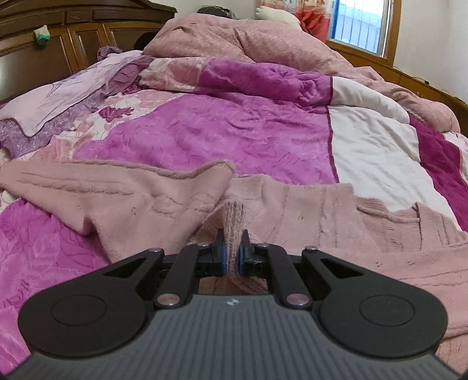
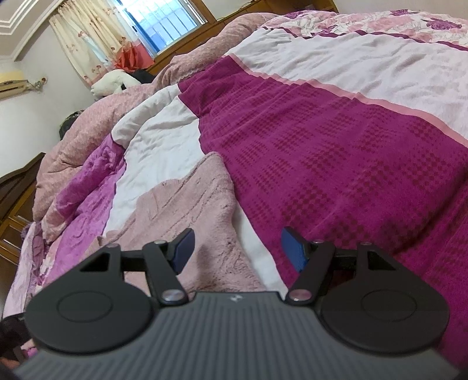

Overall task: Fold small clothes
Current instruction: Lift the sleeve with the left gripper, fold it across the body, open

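Across the near part of the bed, a pale pink knitted sweater (image 1: 292, 210) lay spread on the patchwork quilt (image 1: 204, 131), its long axis running from side to side in the left wrist view. One sleeve reached out to the left, its hemmed edge curling up, and the body stretched away to the right and toward the camera. The left gripper (image 1: 232, 251) was clamped tight on a ribbed cuff or band of the sweater, which stood up on edge between the blue pads (image 1: 223, 258) and pointed away from the camera toward the far end of the bed.

From the right wrist view, the right gripper (image 2: 235, 248) stood with its jaws well apart and nothing pressed between them. Part of the sweater (image 2: 187, 210) lay beneath it, running up and away as a strip over the white and dark magenta panels of the quilt (image 2: 336, 152). A heaped pink blanket (image 1: 248, 38) lay at the far side by the window (image 1: 359, 23).
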### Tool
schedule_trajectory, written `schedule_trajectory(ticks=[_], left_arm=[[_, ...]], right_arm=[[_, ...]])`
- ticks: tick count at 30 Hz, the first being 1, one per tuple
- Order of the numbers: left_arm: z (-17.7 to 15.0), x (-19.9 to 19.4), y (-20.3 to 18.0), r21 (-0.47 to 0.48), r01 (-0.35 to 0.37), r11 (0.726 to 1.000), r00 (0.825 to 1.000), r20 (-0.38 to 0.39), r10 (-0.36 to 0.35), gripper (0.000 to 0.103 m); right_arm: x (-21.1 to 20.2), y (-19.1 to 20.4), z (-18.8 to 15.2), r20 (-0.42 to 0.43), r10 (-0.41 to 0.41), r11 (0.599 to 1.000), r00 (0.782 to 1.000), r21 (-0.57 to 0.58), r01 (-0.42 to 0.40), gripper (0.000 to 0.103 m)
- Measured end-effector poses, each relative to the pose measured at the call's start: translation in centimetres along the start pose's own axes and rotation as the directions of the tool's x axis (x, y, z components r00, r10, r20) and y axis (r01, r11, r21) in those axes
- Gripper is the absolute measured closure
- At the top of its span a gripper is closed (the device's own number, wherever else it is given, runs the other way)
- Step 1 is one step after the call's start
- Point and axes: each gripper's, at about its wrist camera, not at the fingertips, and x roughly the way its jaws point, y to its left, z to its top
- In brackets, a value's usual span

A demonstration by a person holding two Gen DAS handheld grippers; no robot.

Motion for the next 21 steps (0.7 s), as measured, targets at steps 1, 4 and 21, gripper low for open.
schedule_trajectory(ticks=[1, 4, 21], left_arm=[[-0.3, -0.2, 0.1, -0.002, -0.002, 1.000, 1.000, 0.012, 0.002, 0.095], [0.3, -1.4, 0.1, -0.007, 0.011, 1.000, 0.997, 0.074, -0.011, 0.095], [2.1, -0.7, 2.3, -0.025, -0.075, 0.997, 0.995, -0.071, 0.073, 0.081]], right_arm=[[0.0, 0.0, 0.0, 0.000, -0.002, 1.000, 1.000, -0.003, 0.002, 0.035], [0.1, 0.2, -0.1, 0.001, -0.008, 1.000, 1.000, -0.015, 0.008, 0.035], [0.4, 0.7, 1.2, -0.044, 0.001, 1.000, 0.999, -0.017, -0.002, 0.034]])
